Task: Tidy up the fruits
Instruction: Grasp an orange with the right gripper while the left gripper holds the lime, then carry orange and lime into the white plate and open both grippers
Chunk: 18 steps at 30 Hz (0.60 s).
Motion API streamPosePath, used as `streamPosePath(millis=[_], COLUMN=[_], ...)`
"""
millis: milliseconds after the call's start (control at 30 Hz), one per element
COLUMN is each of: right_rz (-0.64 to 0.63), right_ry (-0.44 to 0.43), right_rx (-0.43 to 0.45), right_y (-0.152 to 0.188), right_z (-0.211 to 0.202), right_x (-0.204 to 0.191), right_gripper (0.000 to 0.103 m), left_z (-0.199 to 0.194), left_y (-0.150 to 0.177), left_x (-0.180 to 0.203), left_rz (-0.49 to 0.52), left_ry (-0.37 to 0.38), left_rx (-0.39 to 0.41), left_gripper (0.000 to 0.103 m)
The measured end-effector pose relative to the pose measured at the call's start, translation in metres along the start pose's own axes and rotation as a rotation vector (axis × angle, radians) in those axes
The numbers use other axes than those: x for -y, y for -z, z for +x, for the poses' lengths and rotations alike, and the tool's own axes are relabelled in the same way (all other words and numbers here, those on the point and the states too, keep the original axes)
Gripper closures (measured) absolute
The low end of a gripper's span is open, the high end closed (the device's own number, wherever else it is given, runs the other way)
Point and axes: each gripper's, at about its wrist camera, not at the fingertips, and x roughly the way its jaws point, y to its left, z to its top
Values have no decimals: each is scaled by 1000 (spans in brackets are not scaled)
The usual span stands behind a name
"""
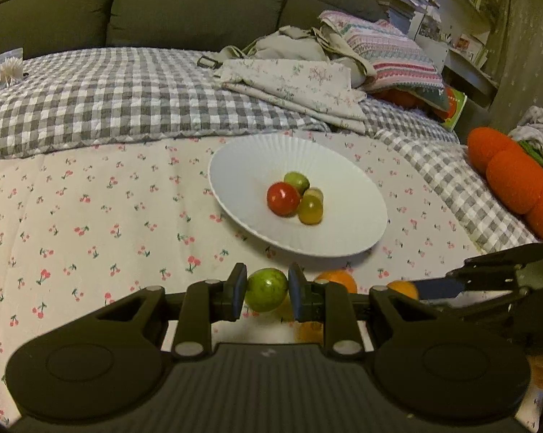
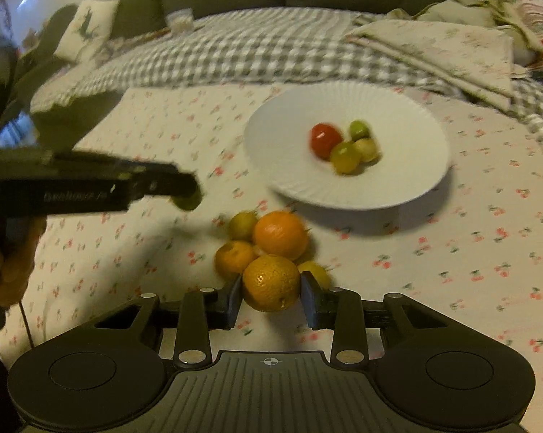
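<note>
My left gripper (image 1: 266, 294) is shut on a small green fruit (image 1: 266, 294), held just above the cherry-print cloth in front of a white fluted plate (image 1: 235, 158). The plate holds a red fruit (image 1: 283, 198) and three small green-yellow ones (image 1: 310, 209). In the right wrist view, my right gripper (image 2: 271, 288) has its pads pressed on both sides of an orange (image 2: 271, 283) at the front of a pile of oranges (image 2: 280, 234) and small yellow fruits (image 2: 242, 224). The plate (image 2: 397, 115) lies beyond that pile. The left gripper (image 2: 188, 198) shows at the left with its green fruit.
A grey checked blanket (image 1: 109, 97) and folded floral cloths (image 1: 300, 83) lie behind the plate, with a dark sofa back beyond them. An orange plush toy (image 1: 513, 180) sits at the right. A box of cotton swabs (image 1: 9, 68) stands at the far left.
</note>
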Motion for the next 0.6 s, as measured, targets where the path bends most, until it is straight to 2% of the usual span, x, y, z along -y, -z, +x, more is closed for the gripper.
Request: streamPosePath(millis=[300, 467, 600], right_rz=[91, 121, 127], right_ry=[63, 88, 89], right_rx=[89, 118, 138], right_y=[-15, -24, -33], right_z=[-19, -17, -9], right_x=[36, 48, 52], right_gripper=[70, 70, 70], left_z=[6, 23, 39], left_y=[-17, -25, -33], left_x=[9, 17, 19], left_rz=[10, 64, 69], left_ry=[4, -14, -24], left_rx=[61, 75, 73], left_gripper=[80, 80, 80])
